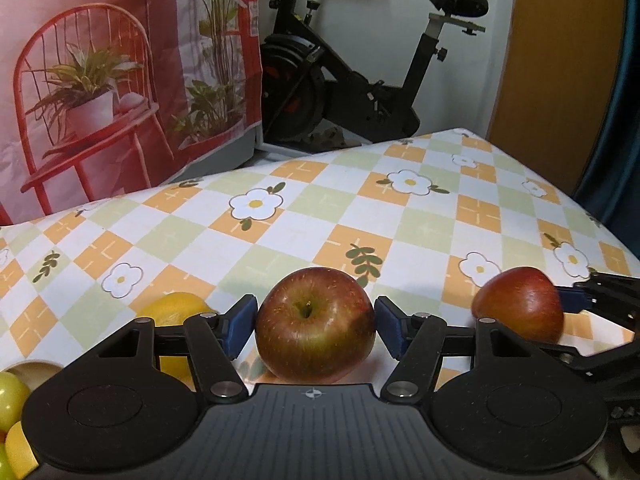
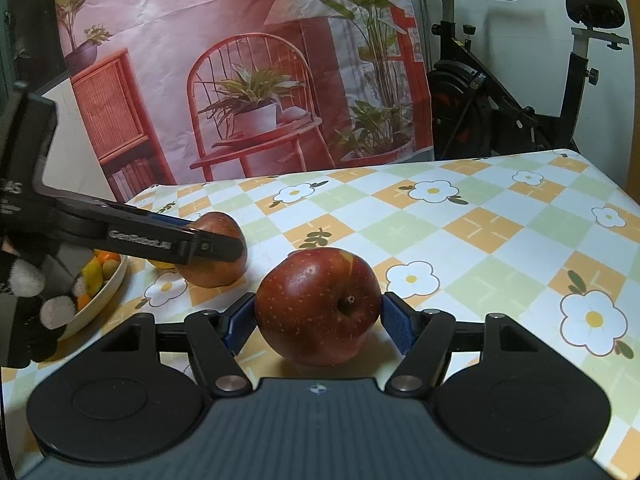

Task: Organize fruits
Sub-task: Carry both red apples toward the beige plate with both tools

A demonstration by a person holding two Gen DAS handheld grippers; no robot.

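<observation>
The table [image 2: 500, 216], under a checked cloth with white flowers, carries everything; its far edge runs in front of a printed backdrop [image 2: 248, 60] and an exercise bike [image 1: 360, 80], and most of its far half lies bare. At its left edge sits a cream bowl [image 2: 106, 292] already holding small yellow, green and orange fruits, with a lemon [image 1: 176, 308] just beside it. The left gripper [image 1: 316, 328] is clamped on a greenish-red apple [image 1: 316, 326], stem dimple up, both blue pads against its sides. The right gripper [image 2: 318, 318] grips a darker red apple [image 2: 318, 306] tilted onto its side, and both apples seem to rest on or just above the cloth near the front edge.

Judging by this, the step is carrying apples to a grouping spot. Lift each straight up before travelling, keep the squeeze even so the round skin does not slip, and move one hand at a time, since the two grippers sit near each other. Open room lies toward the far and right edges
</observation>
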